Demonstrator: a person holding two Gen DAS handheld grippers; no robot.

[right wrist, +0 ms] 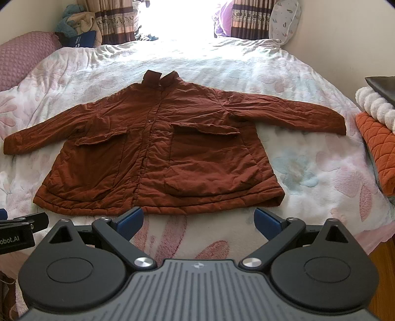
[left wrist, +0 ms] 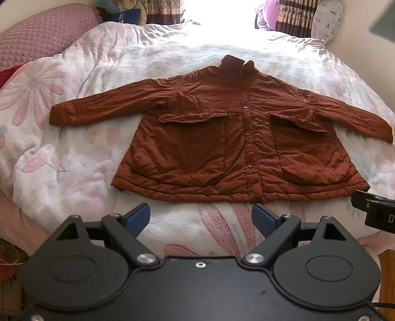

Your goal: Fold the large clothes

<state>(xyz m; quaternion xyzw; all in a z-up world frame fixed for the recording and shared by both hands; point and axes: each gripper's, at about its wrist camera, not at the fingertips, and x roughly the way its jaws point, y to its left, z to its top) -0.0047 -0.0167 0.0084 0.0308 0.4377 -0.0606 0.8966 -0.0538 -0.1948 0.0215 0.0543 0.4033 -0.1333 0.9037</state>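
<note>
A rust-brown padded jacket (left wrist: 222, 138) lies flat and buttoned on a floral bedspread (left wrist: 74, 138), collar away from me, both sleeves spread sideways. Two flap pockets show on its front. My left gripper (left wrist: 201, 217) hangs open just short of the hem, near the jacket's middle, holding nothing. In the right wrist view the same jacket (right wrist: 160, 153) fills the centre, and my right gripper (right wrist: 198, 219) stands open in front of the right half of the hem, empty. Each gripper's body shows at the edge of the other's view.
A pink quilted pillow (left wrist: 37, 32) lies at the far left of the bed. An orange quilted cloth (right wrist: 377, 148) with a white bobbled item (right wrist: 375, 106) sits at the bed's right edge. Curtains (right wrist: 116, 22) and a bright window stand beyond the bed.
</note>
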